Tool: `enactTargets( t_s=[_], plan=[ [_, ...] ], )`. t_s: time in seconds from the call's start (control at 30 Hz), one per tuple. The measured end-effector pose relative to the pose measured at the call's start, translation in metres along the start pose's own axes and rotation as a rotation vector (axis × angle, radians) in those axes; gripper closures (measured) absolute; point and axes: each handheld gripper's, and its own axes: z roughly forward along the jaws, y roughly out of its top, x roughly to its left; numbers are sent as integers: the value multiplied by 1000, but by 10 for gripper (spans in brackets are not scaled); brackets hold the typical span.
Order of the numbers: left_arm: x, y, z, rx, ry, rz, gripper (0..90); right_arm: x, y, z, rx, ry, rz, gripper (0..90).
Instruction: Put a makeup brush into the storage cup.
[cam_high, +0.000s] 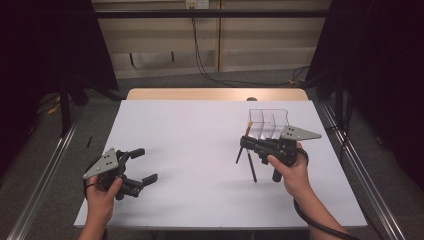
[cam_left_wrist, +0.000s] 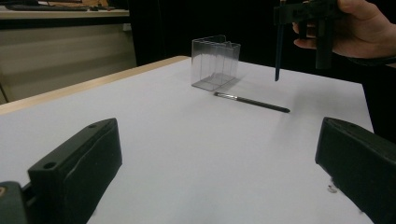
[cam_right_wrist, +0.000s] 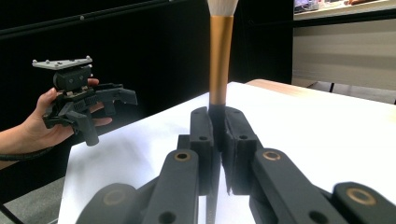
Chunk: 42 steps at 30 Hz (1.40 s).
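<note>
High view: clear divided holder (cam_high: 269, 123), right tool (cam_high: 244, 143) clenched on gold-handled brush (cam_high: 247, 129), left tool (cam_high: 144, 166) released.

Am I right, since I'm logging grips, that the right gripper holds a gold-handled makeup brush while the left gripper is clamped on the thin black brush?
Not quite. The left gripper is open and holds nothing, as the left gripper view shows; the thin black brush lies on the white table. The right gripper does hold the gold-handled makeup brush.

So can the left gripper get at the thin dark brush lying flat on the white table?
Probably yes. The left gripper has its jaws open with nothing between them, and bare table lies between it and the thin dark brush. The right gripper hangs above, holding another brush.
</note>
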Motion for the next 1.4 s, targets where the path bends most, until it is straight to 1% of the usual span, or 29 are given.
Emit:
enactTargets(
  t_s=[0.13,0.3,0.43,0.57,0.73,0.77,0.83,1.03,1.2,1.4],
  plan=[
    [1,-1,-2,2,5,8,4,0,0,0,2,1,-3,835],
    [2,-2,-5,1,16,3,4,0,0,1,1,1,-5,835],
    [3,-4,-8,8,20,20,4,-2,0,0,5,-3,-7,835],
    [4,-6,-9,5,28,10,4,-4,1,-2,8,-11,-7,835],
    [4,-7,-10,5,36,13,4,-7,6,-4,8,-21,-16,835],
    [4,-7,-10,-1,34,2,4,-8,7,-4,10,-24,-20,835],
    [4,-8,-11,4,42,9,4,-9,9,-5,13,-29,-26,835],
    [4,-9,-12,3,38,7,4,-14,15,-7,20,-43,-42,835],
    [3,-8,-12,0,38,5,4,-21,20,-11,18,-62,-39,835],
    [2,-9,-12,2,35,6,4,-26,28,-16,23,-83,-54,835]
  ],
)
